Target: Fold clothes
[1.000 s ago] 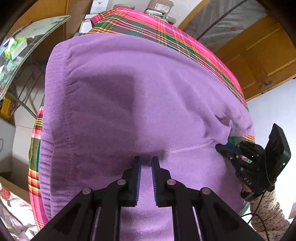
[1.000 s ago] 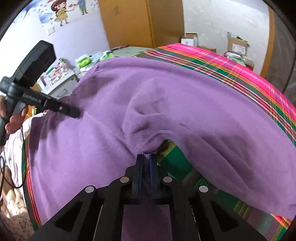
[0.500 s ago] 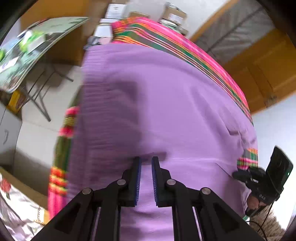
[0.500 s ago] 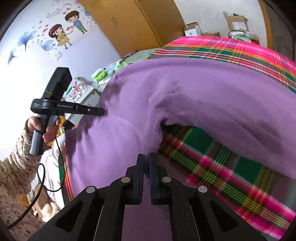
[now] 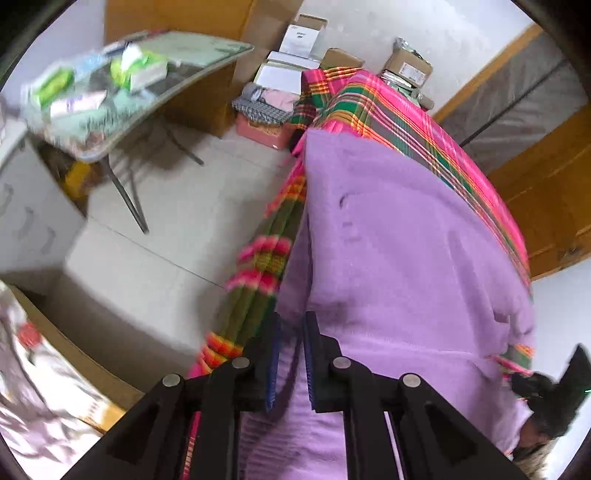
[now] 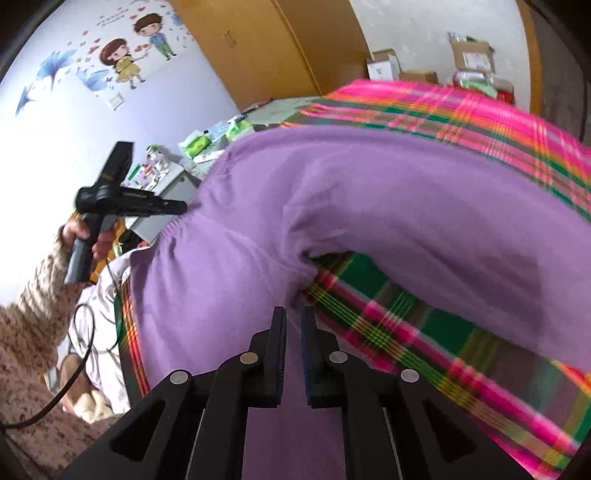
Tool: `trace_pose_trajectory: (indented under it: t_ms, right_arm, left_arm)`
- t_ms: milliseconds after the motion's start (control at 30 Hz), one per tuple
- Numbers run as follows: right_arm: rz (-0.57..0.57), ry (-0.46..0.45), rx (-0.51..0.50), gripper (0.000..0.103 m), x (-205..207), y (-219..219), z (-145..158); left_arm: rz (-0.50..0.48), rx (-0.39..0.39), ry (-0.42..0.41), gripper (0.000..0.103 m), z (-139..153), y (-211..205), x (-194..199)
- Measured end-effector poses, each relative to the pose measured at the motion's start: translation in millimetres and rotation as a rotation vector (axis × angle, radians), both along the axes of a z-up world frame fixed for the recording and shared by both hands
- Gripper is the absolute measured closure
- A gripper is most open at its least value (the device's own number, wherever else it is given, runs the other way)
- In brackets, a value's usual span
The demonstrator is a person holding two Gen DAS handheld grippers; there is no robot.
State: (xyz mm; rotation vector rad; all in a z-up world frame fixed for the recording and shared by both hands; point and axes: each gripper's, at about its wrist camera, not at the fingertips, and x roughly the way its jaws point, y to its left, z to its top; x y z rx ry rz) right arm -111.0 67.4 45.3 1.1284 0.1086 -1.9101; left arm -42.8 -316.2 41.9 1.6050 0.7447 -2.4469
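A purple fleece garment [image 5: 399,251] lies spread on a pink and green plaid cloth [image 5: 388,110]. My left gripper [image 5: 291,317] is shut on its ribbed edge, at the cloth's left side above the floor. In the right wrist view the left gripper [image 6: 183,206] pinches that same edge. The garment [image 6: 388,206] bends around a corner of bare plaid [image 6: 388,332]. My right gripper [image 6: 293,312] sits at that inner fold. Its jaws are opening, with purple fabric showing in the gap and the pads apart from it. The right gripper [image 5: 532,384] appears blurred at the garment's right edge.
A folding table [image 5: 207,62] with packets stands left of the bed, over a tiled floor [image 5: 177,206]. Cardboard boxes [image 5: 303,33] and a pink basket [image 5: 266,125] sit beyond it. A wooden wardrobe [image 6: 258,48] and a person's sleeve [image 6: 33,332] are on the left.
My left gripper swung with the fabric to the garment's left edge, bringing the floor into view. My right gripper rose, and its jaws went from pinched on the fold to slightly parted.
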Motion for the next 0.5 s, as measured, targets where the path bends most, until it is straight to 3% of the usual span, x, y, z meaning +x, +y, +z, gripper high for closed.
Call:
trace_pose_trajectory:
  t_ms: [100, 267, 500]
  right_arm:
    - [-0.017, 0.065, -0.002, 0.08, -5, 8, 20]
    - [-0.126, 0.149, 0.011, 0.08, -33, 12, 37]
    - [-0.167, 0.16, 0.128, 0.08, -92, -27, 10]
  left_arm:
    - [-0.042, -0.007, 0.055, 0.09, 18, 11, -17]
    - [-0.112, -0.056, 0.078, 0.09, 32, 32, -73]
    - [-0.193, -0.1, 0.052, 0.09, 15, 55, -135]
